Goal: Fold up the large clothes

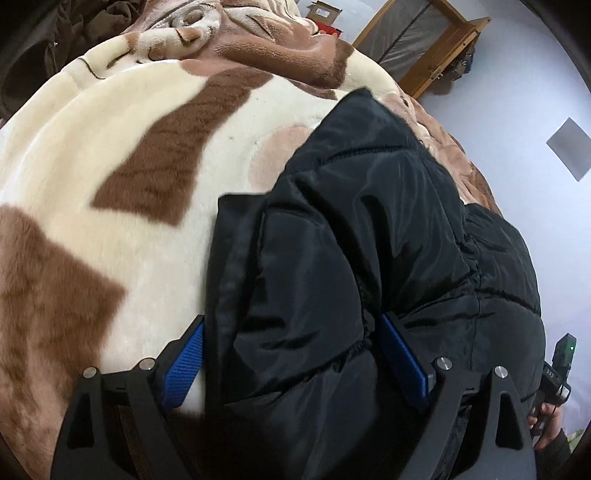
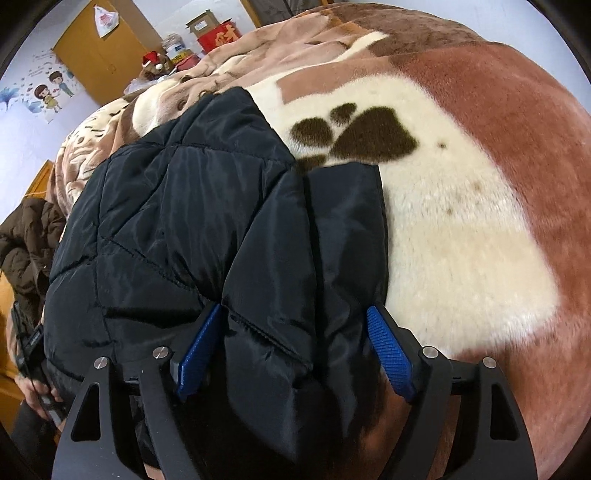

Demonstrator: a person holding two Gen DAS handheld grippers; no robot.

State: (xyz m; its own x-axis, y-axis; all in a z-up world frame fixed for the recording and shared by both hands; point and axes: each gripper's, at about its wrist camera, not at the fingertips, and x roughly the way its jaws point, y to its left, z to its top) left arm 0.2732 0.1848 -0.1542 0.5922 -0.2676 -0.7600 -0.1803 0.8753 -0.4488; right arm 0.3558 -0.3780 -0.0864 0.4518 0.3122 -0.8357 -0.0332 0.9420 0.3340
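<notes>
A black quilted puffer jacket (image 1: 369, 229) lies on a cream and brown plush blanket (image 1: 110, 147) on a bed. My left gripper (image 1: 291, 332) is open, its blue pads on either side of the jacket's near left edge, with a thick fold of fabric between them. In the right wrist view the same jacket (image 2: 184, 221) fills the left and middle. My right gripper (image 2: 295, 325) is open too, its blue pads straddling the jacket's near right edge. Neither gripper pinches the fabric.
The blanket (image 2: 461, 229) extends right with a dark paw print (image 2: 362, 136). A brown coat (image 2: 26, 236) lies at the left edge. A wooden cabinet (image 2: 99, 48) and boxes (image 2: 214, 33) stand beyond the bed. A wooden frame (image 1: 432, 40) stands by the wall.
</notes>
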